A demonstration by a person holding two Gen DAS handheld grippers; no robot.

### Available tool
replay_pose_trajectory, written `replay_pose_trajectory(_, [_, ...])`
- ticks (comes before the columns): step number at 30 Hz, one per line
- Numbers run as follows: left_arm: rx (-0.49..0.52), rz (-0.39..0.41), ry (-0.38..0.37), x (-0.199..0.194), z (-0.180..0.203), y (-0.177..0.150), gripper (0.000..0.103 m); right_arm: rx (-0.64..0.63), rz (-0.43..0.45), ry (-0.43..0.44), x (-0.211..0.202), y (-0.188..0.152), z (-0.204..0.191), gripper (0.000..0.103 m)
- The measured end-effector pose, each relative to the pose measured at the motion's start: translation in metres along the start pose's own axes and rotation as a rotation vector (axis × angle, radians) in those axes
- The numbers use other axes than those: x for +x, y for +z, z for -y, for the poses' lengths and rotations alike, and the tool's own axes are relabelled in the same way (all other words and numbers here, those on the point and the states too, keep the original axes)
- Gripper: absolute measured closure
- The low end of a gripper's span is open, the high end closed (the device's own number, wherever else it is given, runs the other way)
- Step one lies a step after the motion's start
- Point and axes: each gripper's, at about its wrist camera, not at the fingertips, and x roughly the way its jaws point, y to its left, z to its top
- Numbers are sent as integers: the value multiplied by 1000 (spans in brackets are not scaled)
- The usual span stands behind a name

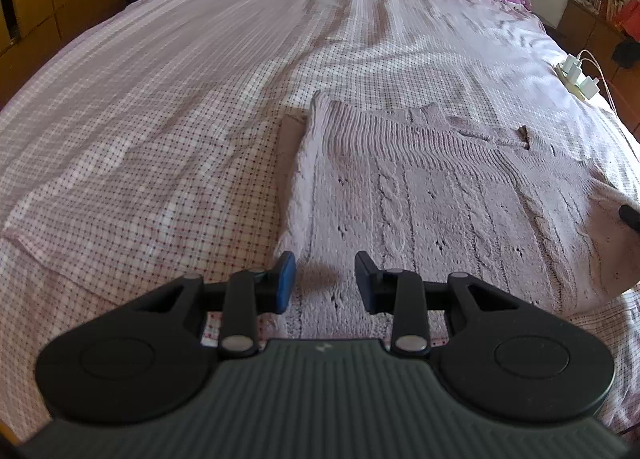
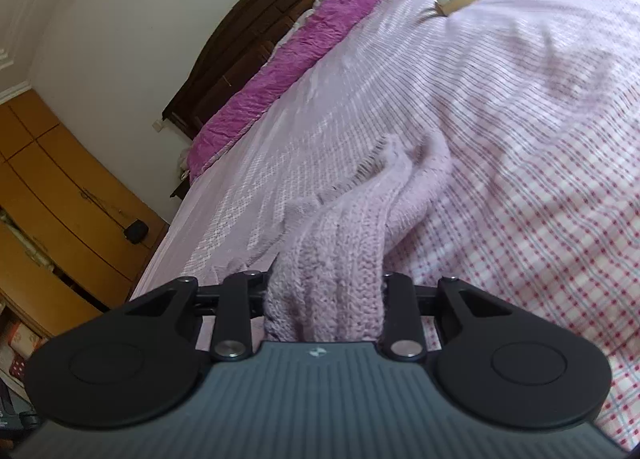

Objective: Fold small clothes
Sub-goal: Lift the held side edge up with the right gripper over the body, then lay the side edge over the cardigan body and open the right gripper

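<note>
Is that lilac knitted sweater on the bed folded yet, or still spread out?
Partly folded. The sweater lies mostly flat on the bed, one side edge doubled over, while the right gripper pinches a bunched end.

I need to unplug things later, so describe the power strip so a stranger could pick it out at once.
Start from the big bed with the pink checked cover and the pale lilac cable-knit sweater lying on it. Look past the sweater to the bed's right edge: the cream power strip lies there. It is the only hard thing on the cover, with white chargers and white cables plugged in.
</note>
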Motion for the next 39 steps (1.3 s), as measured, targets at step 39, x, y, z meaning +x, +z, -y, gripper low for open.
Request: replay_pose_trajectory(39, [-29, 106, 28, -35, -77, 24, 68, -703, -373, 149, 102, -179, -307, 48])
